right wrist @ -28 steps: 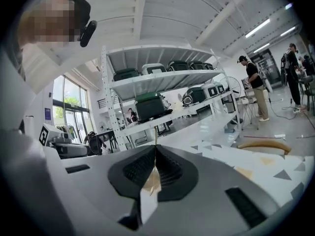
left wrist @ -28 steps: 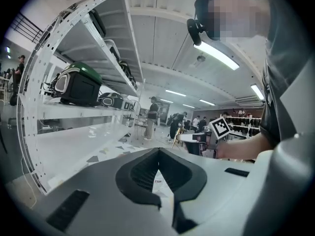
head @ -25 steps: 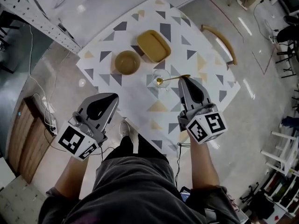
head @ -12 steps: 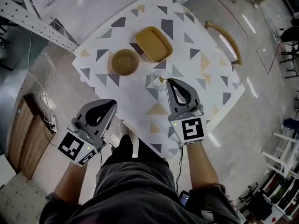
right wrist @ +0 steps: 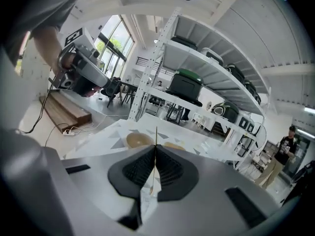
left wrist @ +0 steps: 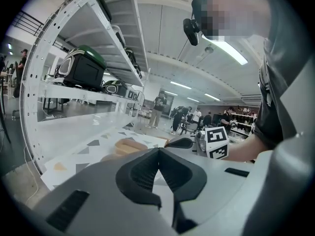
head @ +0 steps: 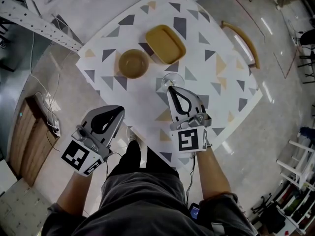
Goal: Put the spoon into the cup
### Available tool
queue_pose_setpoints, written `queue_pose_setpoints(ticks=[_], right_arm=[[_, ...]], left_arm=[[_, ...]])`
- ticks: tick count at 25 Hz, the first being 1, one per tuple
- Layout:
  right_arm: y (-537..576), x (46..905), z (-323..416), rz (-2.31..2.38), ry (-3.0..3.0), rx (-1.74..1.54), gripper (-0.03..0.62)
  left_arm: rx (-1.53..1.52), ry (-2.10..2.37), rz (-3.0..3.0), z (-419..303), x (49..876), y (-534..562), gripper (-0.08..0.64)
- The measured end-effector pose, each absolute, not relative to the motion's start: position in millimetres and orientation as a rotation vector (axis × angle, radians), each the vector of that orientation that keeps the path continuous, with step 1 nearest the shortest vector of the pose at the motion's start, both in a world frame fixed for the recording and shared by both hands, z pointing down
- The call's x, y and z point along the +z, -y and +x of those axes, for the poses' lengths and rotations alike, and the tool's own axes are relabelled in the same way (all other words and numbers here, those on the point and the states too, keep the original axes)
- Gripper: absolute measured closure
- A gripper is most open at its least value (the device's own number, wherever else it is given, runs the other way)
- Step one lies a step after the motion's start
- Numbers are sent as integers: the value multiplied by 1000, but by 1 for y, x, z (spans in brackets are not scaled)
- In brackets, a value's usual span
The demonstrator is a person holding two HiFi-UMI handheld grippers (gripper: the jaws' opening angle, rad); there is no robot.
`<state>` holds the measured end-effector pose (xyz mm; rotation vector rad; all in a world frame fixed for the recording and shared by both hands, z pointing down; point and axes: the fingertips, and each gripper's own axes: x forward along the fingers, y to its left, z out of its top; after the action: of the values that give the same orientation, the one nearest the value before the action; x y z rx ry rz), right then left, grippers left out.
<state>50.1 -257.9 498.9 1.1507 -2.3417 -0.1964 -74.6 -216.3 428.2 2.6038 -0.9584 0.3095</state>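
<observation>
A clear glass cup [head: 170, 79] stands near the middle of the triangle-patterned table [head: 216, 73]. My right gripper [head: 171, 89] hovers at the cup's near rim and hides most of it in the head view. It is shut on a thin gold spoon [right wrist: 156, 135], whose handle sticks straight up between the jaws of the right gripper [right wrist: 155, 149]; the spoon's bowl end is hidden. My left gripper [head: 117, 110] hangs off the table's near-left edge, above the floor. In its own view the left gripper [left wrist: 158, 152] is shut with nothing in it.
A brown bowl [head: 134, 63] and a yellow plate [head: 165, 44] sit beyond the cup. A chair [head: 241, 42] stands at the table's right side. A white metal rack [head: 34, 17] runs along the upper left, and a power strip [head: 52, 127] lies on the floor.
The right gripper has swung left and toward the cup, turning the spoon from lying sideways over it to upright. The left gripper has barely moved.
</observation>
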Motion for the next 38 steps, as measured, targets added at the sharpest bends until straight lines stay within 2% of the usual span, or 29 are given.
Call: queue_pose_setpoints(ticks=[14, 38], right_arm=[[252, 517, 37, 1060, 2273, -348, 569], [241, 528, 20, 1052, 2247, -358, 566]], left_arm=[[317, 961, 2583, -76, 440, 211, 546], [304, 963, 2581, -85, 439, 202, 546]])
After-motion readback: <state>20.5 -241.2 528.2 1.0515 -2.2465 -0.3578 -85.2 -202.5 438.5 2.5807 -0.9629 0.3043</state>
